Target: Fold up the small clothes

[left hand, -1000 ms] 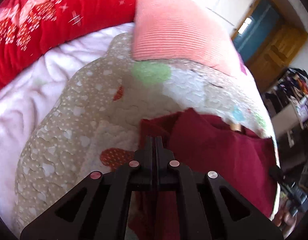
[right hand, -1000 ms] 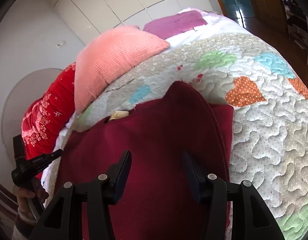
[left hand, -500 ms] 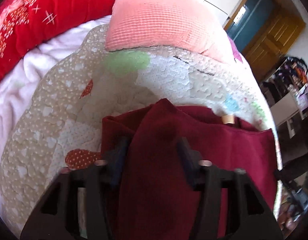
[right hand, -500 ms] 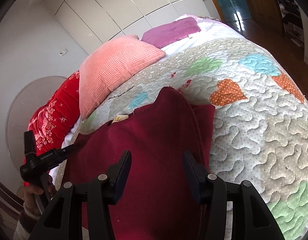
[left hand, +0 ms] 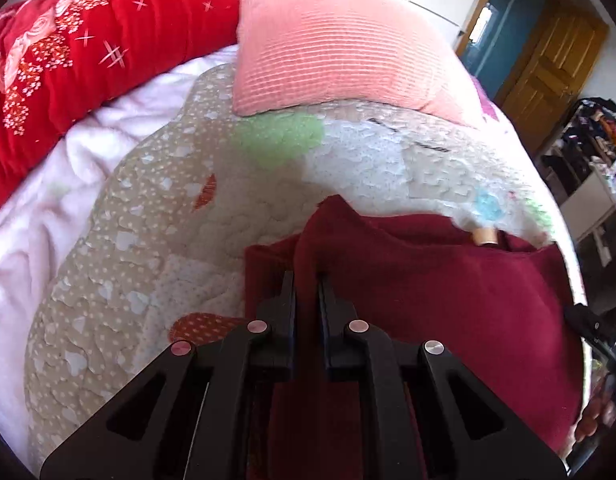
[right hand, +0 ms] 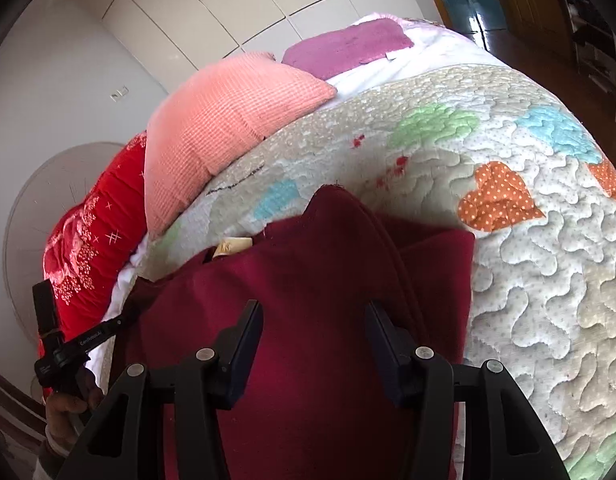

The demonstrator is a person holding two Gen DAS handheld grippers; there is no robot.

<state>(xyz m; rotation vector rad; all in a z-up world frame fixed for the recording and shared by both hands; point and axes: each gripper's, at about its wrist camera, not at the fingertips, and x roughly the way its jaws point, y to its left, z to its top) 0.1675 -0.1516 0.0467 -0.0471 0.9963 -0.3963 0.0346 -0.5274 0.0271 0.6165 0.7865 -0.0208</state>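
Observation:
A dark red garment [left hand: 447,292] lies on the patchwork quilt [left hand: 156,240], partly folded, with a tan label [left hand: 483,237] at its far edge. My left gripper [left hand: 306,280] is shut on a raised fold of the garment near its left side. In the right wrist view the same garment [right hand: 308,288] fills the foreground. My right gripper [right hand: 313,312] is open just above it, with cloth between the jaws but not pinched. The left gripper shows at the far left of that view [right hand: 64,348].
A pink ribbed pillow [left hand: 335,44] lies at the head of the bed, and a red floral blanket [left hand: 68,60] lies to its left. A purple pillow [right hand: 347,46] lies further back. White fleece [left hand: 32,216] borders the quilt. Shelves [left hand: 595,184] and wooden doors stand to the right.
My left gripper opened over the garment half a second ago and has now closed again on a fold of it. My right gripper stayed open above the cloth.

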